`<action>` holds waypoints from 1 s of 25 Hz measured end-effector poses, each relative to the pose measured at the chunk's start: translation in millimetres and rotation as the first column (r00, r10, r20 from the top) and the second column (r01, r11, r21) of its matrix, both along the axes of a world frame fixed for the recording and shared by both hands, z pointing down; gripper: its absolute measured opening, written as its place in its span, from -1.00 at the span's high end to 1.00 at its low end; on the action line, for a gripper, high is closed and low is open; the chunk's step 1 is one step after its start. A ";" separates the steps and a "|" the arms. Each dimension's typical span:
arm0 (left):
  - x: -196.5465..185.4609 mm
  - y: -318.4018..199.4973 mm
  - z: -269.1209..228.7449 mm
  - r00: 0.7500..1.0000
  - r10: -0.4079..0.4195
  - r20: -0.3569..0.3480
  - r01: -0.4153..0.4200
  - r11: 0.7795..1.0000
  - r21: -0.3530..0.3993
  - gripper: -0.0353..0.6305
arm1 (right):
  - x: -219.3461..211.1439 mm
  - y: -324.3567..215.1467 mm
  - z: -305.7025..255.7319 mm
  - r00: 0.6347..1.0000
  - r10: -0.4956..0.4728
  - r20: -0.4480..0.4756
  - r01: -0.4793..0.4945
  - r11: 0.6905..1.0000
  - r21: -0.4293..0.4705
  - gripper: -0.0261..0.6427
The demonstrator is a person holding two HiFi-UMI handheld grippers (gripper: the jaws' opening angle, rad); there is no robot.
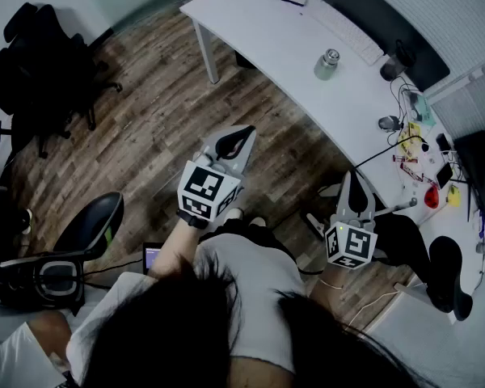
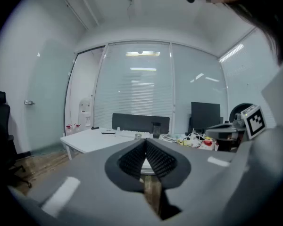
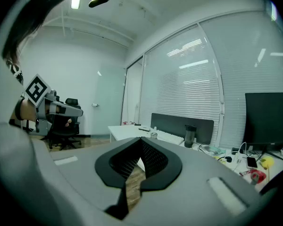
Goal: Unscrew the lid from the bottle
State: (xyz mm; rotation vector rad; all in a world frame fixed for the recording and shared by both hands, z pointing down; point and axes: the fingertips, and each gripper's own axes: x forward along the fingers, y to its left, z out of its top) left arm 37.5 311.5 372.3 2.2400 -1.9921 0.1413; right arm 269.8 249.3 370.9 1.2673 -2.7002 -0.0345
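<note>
Obs.: bottle (image 1: 327,65) stands upright on the white tabletop (image 1: 267,23), near its front edge, with the lid (image 1: 332,54) on. A keyboard (image 1: 344,29) lies just behind it. Nothing is touching the bottle.

Left gripper (image 1: 244,134): held over the wooden floor (image 1: 162,111), well apart from the tabletop. In its own view the ribbed pads meet at the tips with nothing between them, so it is clenched and empty.

Right gripper (image 1: 350,178): also short of the tabletop, close to the person's body. Its pads are likewise pressed together at the tips and it carries nothing.

Both gripper views show the bottle small and far off, just above the jaw tips (left gripper view (image 2: 138,135), right gripper view (image 3: 153,135)).

Judgement: the task has not started; the step in hand is the approach.

Notes for doing it well:
- Spread both jaws before reaching the bottle.
- One gripper should take the body low and square, so the bottle cannot tip or spin on the smooth tabletop.
- The other should close on the lid from above, pads flat on its rim.
- Clamp the body firmly before twisting, because a light bottle will likely turn with the lid.
- Keep the approach clear of the keyboard.
</note>
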 end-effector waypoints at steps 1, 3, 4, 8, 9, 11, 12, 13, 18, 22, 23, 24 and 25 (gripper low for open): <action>-1.2 0.1 0.3 1.000 -0.003 0.000 0.003 1.000 0.000 0.72 | -0.4 -0.8 -0.5 1.000 0.004 0.005 -0.004 1.000 0.002 0.92; -3.1 0.1 0.3 1.000 -0.010 0.000 0.010 1.000 0.001 0.72 | 0.0 -2.9 -2.5 1.000 0.012 0.015 -0.012 1.000 0.005 0.92; -3.6 0.2 -0.2 1.000 -0.015 -0.001 0.015 1.000 0.003 0.71 | 0.7 -4.2 -3.9 1.000 0.014 0.020 -0.015 1.000 0.006 0.92; -0.4 0.5 -2.6 1.000 -0.032 -0.001 0.032 0.999 0.011 0.71 | 3.5 -7.8 -6.6 0.999 -0.011 0.039 0.012 1.000 -0.007 0.92; 1.7 0.7 -1.9 0.999 -0.032 -0.002 0.032 0.999 0.009 0.71 | 4.3 -8.4 -6.9 0.999 -0.018 0.045 0.019 1.000 -0.007 0.92; 4.8 2.8 -0.9 0.999 -0.038 -0.001 0.038 0.999 0.008 0.71 | 4.4 -9.1 -7.7 0.998 -0.033 0.061 0.033 0.999 -0.005 0.92; 5.2 4.6 -1.0 0.999 -0.044 0.001 0.044 0.999 0.010 0.71 | 3.2 -9.1 -8.2 0.996 -0.044 0.072 0.044 0.999 -0.005 0.91; 5.1 6.6 -1.3 0.999 -0.051 0.002 0.051 0.999 0.014 0.71 | 1.5 -8.9 -8.5 0.995 -0.056 0.081 0.057 0.998 -0.005 0.91; 3.5 22.8 6.6 0.996 -0.090 0.000 0.090 0.996 0.005 0.71 | -4.8 -5.7 -6.5 0.991 -0.101 0.085 0.102 0.995 -0.008 0.90; -9.2 22.5 12.1 0.994 -0.105 -0.027 0.105 0.994 0.001 0.71 | -20.2 -6.7 -5.8 0.984 -0.146 0.102 0.150 0.988 -0.027 0.74; -13.2 20.2 13.5 0.994 -0.106 -0.033 0.106 0.994 0.001 0.71 | -25.2 -7.6 -4.7 0.982 -0.158 0.103 0.162 0.986 -0.032 0.70; -17.6 17.2 15.6 0.994 -0.107 -0.037 0.107 0.994 0.000 0.71 | -30.3 -9.5 -3.2 0.981 -0.166 0.103 0.170 0.985 -0.036 0.67; -22.6 13.5 17.9 0.993 -0.108 -0.038 0.108 0.994 -0.004 0.71 | -35.8 -12.8 -1.5 0.980 -0.169 0.103 0.174 0.984 -0.039 0.66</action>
